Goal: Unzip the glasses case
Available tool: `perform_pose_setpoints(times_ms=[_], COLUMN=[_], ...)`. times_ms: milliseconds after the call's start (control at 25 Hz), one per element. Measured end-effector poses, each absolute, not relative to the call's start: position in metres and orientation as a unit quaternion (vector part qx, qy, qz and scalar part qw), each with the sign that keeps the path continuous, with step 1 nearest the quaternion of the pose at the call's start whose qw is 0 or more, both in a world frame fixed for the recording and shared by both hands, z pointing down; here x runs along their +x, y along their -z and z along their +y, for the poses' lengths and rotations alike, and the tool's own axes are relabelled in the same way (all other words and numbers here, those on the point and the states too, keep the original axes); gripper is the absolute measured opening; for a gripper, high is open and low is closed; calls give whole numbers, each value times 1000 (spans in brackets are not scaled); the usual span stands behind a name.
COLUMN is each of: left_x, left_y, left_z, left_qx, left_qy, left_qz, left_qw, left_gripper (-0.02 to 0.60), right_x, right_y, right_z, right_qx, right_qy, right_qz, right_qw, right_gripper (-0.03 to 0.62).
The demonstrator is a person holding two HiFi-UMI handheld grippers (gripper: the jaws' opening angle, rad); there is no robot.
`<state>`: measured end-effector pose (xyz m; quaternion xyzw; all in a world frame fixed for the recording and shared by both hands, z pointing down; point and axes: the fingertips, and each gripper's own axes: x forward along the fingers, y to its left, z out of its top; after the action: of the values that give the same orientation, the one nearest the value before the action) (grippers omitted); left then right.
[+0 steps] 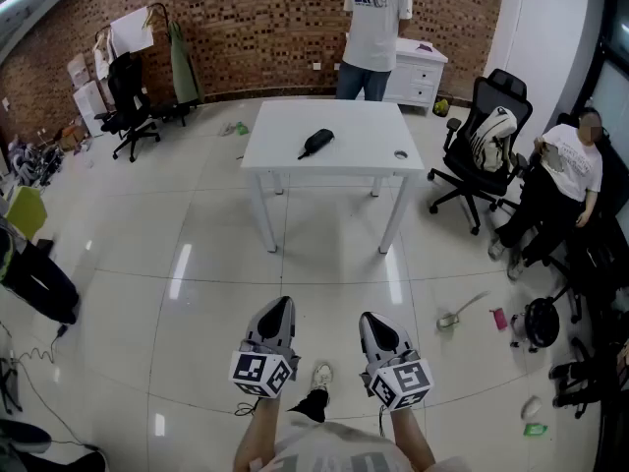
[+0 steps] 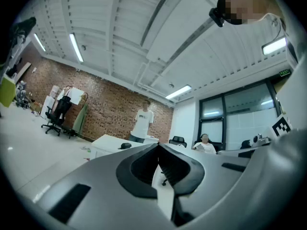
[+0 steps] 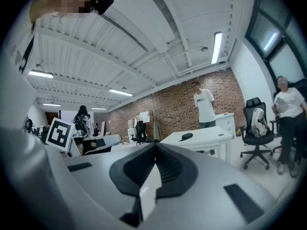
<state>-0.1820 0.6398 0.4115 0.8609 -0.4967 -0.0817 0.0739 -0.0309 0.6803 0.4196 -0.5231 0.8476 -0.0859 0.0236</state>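
Note:
A black glasses case [image 1: 317, 142] lies on a white table [image 1: 349, 155] far ahead of me, across the tiled floor. It also shows small on the table in the left gripper view as the case [image 2: 125, 145] and in the right gripper view as the case [image 3: 186, 136]. My left gripper [image 1: 280, 306] and right gripper [image 1: 370, 320] are held side by side low in the head view, well short of the table. Both have their jaws closed tip to tip with nothing between them.
A person in a white T-shirt [image 1: 373, 18] stands behind the table. Another person [image 1: 565, 180] sits at the right among black office chairs [image 1: 479, 150]. A chair [image 1: 128, 101] stands at the back left. Small litter [image 1: 462, 313] lies on the floor at the right.

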Motion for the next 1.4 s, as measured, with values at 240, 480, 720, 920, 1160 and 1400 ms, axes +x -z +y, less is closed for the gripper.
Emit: perform_pose_setpoints(times_ms=[240, 480, 720, 920, 1160, 1400], left_x=[-188, -173, -148, -128, -121, -109], left_y=[-378, -394, -418, -408, -413, -462], left_z=[502, 379, 212, 72, -46, -121], left_qx=[871, 872, 874, 877, 875, 872], left_qy=[84, 74, 63, 40, 17, -25], left_qz=[-480, -479, -477, -473, -477, -472], left_qw=[54, 68, 73, 72, 78, 124], left_gripper=[3, 3, 3, 3, 3, 3], right_x=[-44, -39, -19, -7, -15, -8], right_y=[-389, -407, -424, -420, -410, -445], right_z=[541, 414, 248, 102, -25, -94], right_qx=[-516, -506, -491, -482, -461, -459], right_qy=[75, 92, 98, 111, 109, 137], right_qz=[852, 857, 864, 867, 880, 878], right_qw=[45, 34, 46, 51, 48, 21], right_gripper=[2, 2, 2, 2, 2, 2])
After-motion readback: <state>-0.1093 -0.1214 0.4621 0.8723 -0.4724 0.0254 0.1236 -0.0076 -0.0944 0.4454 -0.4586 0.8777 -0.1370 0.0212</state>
